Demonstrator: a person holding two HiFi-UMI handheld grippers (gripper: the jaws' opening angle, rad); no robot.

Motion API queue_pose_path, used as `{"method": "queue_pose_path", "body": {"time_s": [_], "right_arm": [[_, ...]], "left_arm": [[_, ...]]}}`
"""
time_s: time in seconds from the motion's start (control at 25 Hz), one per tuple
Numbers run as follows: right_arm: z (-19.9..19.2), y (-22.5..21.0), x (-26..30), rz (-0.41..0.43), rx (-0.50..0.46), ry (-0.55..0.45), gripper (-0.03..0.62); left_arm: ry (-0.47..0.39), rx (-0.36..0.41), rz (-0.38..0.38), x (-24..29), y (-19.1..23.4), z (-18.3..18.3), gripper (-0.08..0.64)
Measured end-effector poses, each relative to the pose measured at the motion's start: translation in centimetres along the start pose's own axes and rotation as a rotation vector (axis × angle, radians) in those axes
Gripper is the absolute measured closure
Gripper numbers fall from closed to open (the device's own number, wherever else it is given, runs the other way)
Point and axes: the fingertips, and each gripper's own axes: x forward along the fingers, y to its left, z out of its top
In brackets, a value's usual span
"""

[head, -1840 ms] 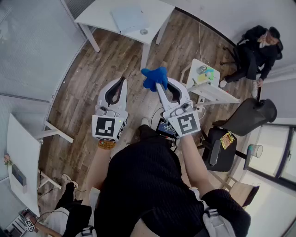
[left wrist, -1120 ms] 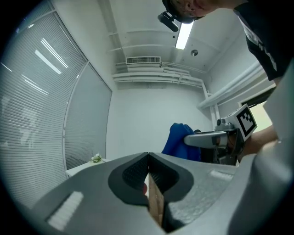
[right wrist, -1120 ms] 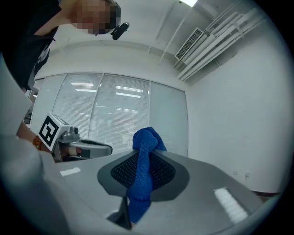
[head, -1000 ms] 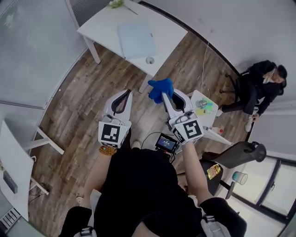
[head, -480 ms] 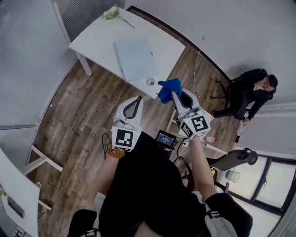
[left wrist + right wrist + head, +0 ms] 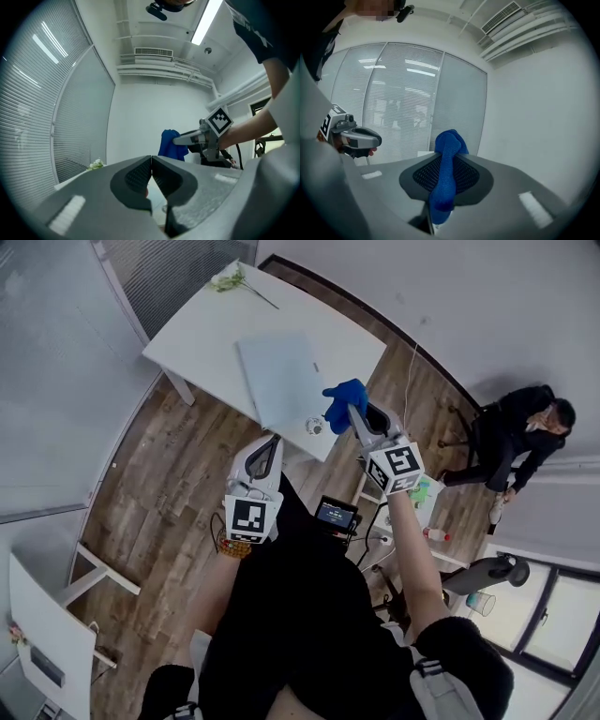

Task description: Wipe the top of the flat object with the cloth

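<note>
Worktop (image 6: 202,329) closer than second ago. Right gripper (image 6: 353,416) jaws clamp cloth (image 6: 339,399), near flat object (image 6: 281,381); left gripper (image 6: 266,443) jaws together, empty. Wiping not started.

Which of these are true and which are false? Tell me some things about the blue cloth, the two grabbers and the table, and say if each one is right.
1. The right gripper pinches a blue fabric cloth between its fingers. True.
2. The left gripper is holding something too. False: its fingers are shut together with nothing between them.
3. A pale flat rectangular slab lies on the white table. True.
4. The blue fabric cloth is spread out flat on the slab. False: it is bunched up in the right gripper's fingers.
5. Nobody else is in the room. False: a person in dark clothes is over at the right side.
</note>
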Motion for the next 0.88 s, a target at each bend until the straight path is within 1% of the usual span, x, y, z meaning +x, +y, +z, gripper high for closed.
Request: {"method": "queue_pose_path", "body": {"time_s": [0.12,0.2,0.32,0.4,0.48,0.6,0.76,0.88], "right_arm": [[-0.9,-2.1,4.2,0.023,-0.007,-0.005,0.511],[-1.7,-4.1,6.0,0.033,-0.014,-0.002,0.511],[-2.9,-7.4,8.7,0.05,-0.029,0.007,0.509],[-4.1,-8.6,11.1,0.079,-0.025,0.006,0.509],[-5.1,-10.0,13.3,0.118,-0.018,0.003,0.508],[-7.3,-12.8,16.6,0.167,-0.057,0.038,0.508],[-10.7,-13.9,21.9,0.257,-0.073,0.079,0.506],[-12.3,-14.9,26.0,0.286,-0.116,0.129,0.505]], "left_arm": [[-0.003,0.04,-0.004,1.8,0.8,-0.7,0.56],[0.011,0.062,-0.017,3.8,0.2,-1.1,0.56],[0.059,0.072,-0.022,7.4,0.1,-2.7,0.56],[0.1,0.102,-0.006,8.8,1.2,-4.0,0.56],[0.117,0.125,0.015,10.1,2.0,-4.8,0.56],[0.131,0.113,0.035,12.7,2.4,-6.2,0.56],[0.221,0.063,0.03,14.6,3.6,-10.5,0.56],[0.255,0.025,0.04,15.6,5.0,-12.9,0.56]]}}
